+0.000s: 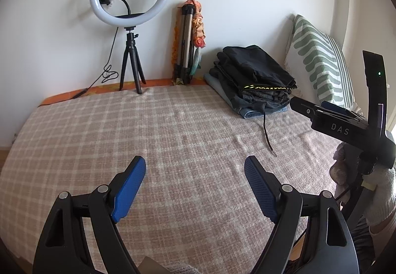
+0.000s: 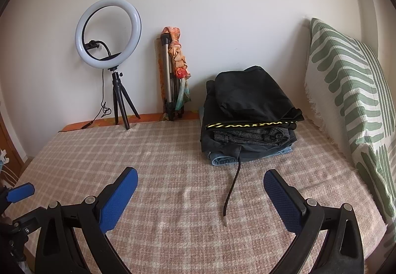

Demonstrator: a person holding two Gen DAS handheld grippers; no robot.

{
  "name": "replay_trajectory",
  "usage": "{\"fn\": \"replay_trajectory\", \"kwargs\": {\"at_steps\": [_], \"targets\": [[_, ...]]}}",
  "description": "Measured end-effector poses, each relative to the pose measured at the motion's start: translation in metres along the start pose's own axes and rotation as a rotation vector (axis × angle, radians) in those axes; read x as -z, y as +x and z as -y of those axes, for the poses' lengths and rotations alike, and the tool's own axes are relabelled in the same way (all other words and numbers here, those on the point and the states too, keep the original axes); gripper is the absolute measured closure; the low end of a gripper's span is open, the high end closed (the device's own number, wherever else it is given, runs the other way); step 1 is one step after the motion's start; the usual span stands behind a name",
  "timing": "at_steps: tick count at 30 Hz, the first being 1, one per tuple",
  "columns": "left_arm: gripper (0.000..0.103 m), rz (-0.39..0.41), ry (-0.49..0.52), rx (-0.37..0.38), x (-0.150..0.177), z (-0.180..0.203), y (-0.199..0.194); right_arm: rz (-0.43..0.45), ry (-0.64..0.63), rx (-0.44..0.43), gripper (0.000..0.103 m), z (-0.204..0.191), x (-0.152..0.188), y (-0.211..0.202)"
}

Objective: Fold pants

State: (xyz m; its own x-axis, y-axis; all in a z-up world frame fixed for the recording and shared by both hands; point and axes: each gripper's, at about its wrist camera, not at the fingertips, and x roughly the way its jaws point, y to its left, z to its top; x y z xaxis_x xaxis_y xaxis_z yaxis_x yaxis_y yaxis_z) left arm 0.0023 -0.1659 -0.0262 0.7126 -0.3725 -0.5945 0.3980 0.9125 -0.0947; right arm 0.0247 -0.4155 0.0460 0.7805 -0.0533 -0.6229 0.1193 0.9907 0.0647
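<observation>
Both claws, left (image 1: 195,167) and right (image 2: 200,181), hang wide open and empty over the bed (image 2: 160,157). We judge no fold begun: the pants (image 2: 250,113) lie stacked at right of centre, so next we reach for the top pair.

One stack of folded pants (image 2: 250,123) is lying ahead of the tongs. One ring light (image 2: 108,33), one folded tripod (image 2: 169,80) and one pillow (image 2: 346,90) are sitting beyond.

Matt woven blanket (image 2: 173,155) (checked), ribbed cloth pillow (image 2: 351,90), glossy plastic ring light (image 2: 80,33).
</observation>
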Motion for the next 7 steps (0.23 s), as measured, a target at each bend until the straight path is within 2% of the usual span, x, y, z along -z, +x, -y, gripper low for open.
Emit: {"fn": "replay_trajectory", "kwargs": {"at_steps": [7], "targets": [[0.021,0.003,-0.001,-0.006,-0.0002,-0.0008,-0.0002,-0.008,0.001,-0.002,0.000,-0.0002,-0.0003,0.0018]]}}
